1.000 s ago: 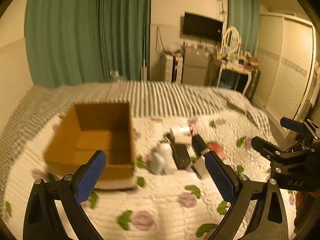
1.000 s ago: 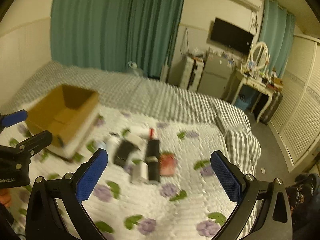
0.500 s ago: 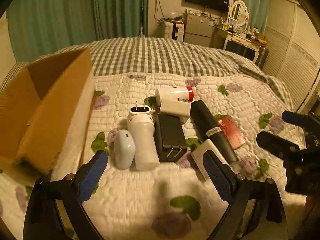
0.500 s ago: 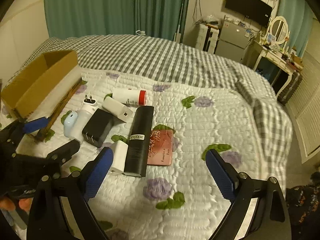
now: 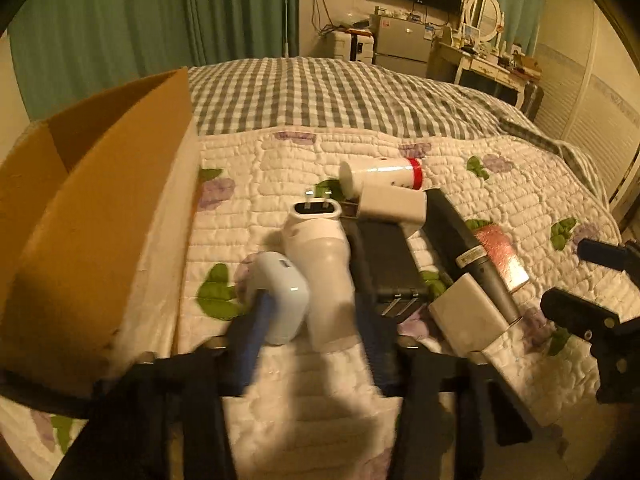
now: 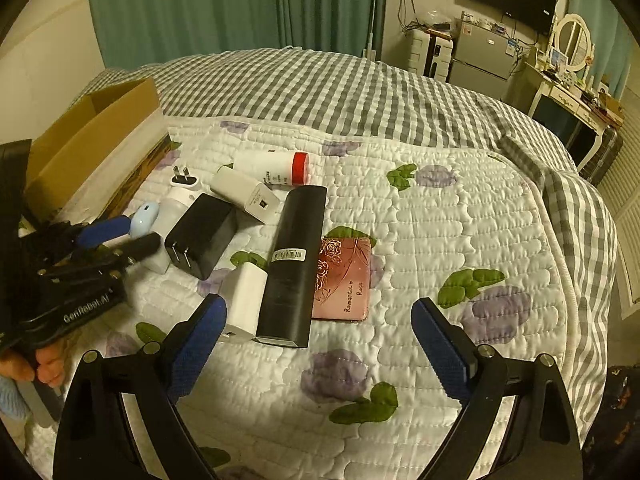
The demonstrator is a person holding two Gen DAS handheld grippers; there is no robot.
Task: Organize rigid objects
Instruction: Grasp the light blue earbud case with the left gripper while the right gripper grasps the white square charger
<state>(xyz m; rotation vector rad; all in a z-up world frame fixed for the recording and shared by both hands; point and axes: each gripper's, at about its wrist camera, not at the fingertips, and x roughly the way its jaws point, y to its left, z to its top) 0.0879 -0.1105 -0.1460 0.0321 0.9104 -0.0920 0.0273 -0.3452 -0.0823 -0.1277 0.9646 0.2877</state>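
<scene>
Several rigid objects lie in a cluster on the quilted bed: a pale blue case [image 5: 280, 296], a white plug adapter [image 5: 324, 264], a black charger [image 5: 386, 260], a white charger [image 5: 392, 202], a white bottle with a red cap [image 5: 380, 172], a long black box [image 6: 294, 256], a small white block [image 6: 244, 300] and a pink card [image 6: 344, 280]. An open cardboard box [image 5: 92, 200] stands to their left. My left gripper [image 5: 316, 340] has narrowed around the white adapter, its left finger beside the blue case. My right gripper [image 6: 318, 344] is open and empty, just short of the black box.
A grey checked blanket [image 6: 340, 88] covers the far half of the bed. Green curtains [image 6: 224, 4], a small fridge, a dressing table [image 6: 572, 96] and a wall TV stand beyond. The bed drops off to the right.
Both grippers have dropped and moved in close to the cluster. My left gripper's fingers have narrowed from wide open around the white adapter.
</scene>
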